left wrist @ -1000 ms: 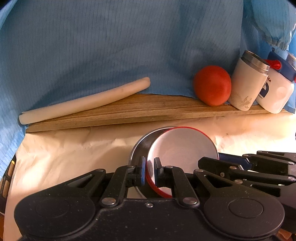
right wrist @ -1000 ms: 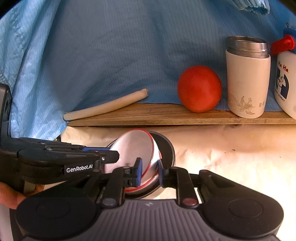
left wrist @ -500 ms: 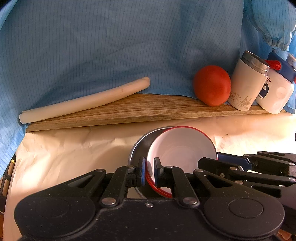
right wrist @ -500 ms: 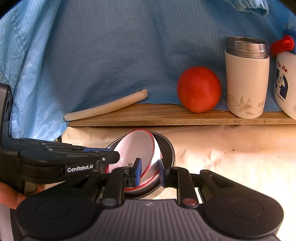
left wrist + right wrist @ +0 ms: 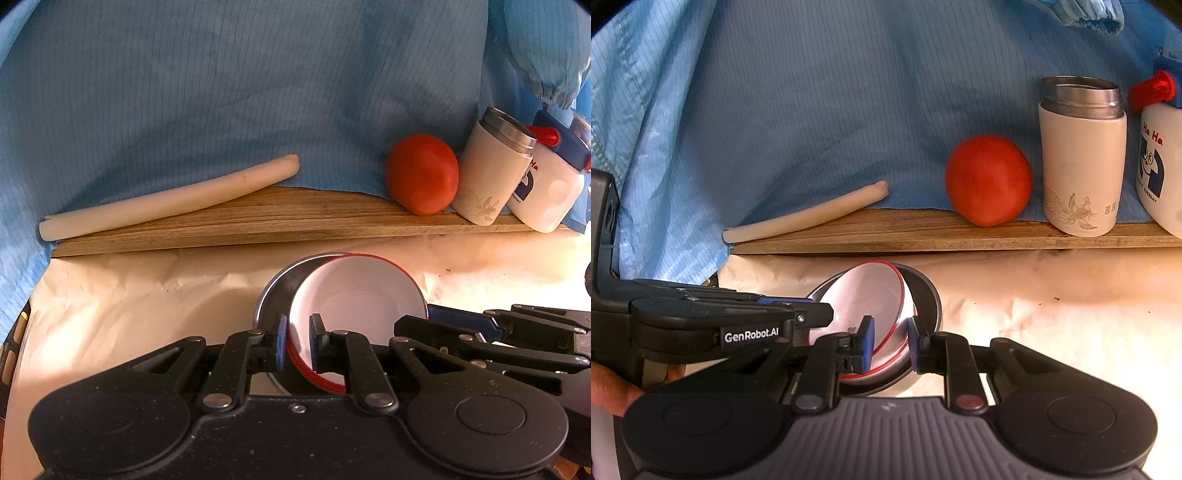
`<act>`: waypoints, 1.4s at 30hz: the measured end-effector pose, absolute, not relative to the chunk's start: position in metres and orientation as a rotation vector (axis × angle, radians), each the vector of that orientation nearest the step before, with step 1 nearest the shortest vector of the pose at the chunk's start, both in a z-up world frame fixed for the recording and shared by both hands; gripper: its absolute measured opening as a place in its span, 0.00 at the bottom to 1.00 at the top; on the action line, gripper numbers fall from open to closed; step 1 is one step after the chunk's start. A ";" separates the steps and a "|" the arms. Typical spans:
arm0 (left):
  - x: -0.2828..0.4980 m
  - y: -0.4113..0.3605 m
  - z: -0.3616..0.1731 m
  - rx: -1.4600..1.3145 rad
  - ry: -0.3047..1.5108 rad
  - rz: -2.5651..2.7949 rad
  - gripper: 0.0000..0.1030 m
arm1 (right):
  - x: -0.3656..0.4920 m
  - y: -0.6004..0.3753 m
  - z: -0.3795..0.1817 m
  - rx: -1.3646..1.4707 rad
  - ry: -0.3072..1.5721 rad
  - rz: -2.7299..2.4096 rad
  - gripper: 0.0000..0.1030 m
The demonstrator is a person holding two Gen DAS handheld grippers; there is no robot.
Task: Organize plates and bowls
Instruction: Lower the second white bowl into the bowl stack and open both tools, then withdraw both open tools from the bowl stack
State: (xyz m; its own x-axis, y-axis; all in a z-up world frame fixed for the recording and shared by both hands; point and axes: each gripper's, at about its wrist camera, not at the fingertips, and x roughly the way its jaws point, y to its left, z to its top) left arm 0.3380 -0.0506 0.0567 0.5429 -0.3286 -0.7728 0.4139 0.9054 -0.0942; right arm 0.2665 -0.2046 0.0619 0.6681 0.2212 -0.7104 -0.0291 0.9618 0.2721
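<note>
A white bowl with a red rim (image 5: 354,295) stands tilted inside a larger metal bowl (image 5: 275,295) on the cream cloth. My left gripper (image 5: 297,341) is shut on the red-rimmed bowl's near rim. In the right wrist view the same bowl (image 5: 864,299) leans in the metal bowl (image 5: 925,295). My right gripper (image 5: 891,343) has its jaws a little apart around the bowls' rim, with a gap on the right pad's side. The left gripper's body (image 5: 713,321) shows at the left.
A wooden board (image 5: 295,218) lies at the back against blue cloth. On it are a white rolled stick (image 5: 166,201), a red tomato (image 5: 421,173), a white steel-topped mug (image 5: 487,177) and a white jar with a blue lid (image 5: 546,188).
The right gripper's jaws have opened wider around the bowl rim. The red-rimmed bowl has tipped slightly in the metal bowl. The left gripper keeps its hold.
</note>
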 end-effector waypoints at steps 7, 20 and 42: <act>0.337 -0.048 0.059 0.090 0.888 -0.431 0.16 | 0.265 -0.207 0.065 0.255 0.821 0.138 0.22; 0.332 -0.040 0.071 0.055 0.861 -0.406 0.34 | 0.256 -0.219 0.074 0.280 0.775 0.123 0.38; 0.341 -0.001 0.082 -0.131 0.835 -0.288 0.99 | 0.245 -0.258 0.084 0.312 0.717 0.114 1.00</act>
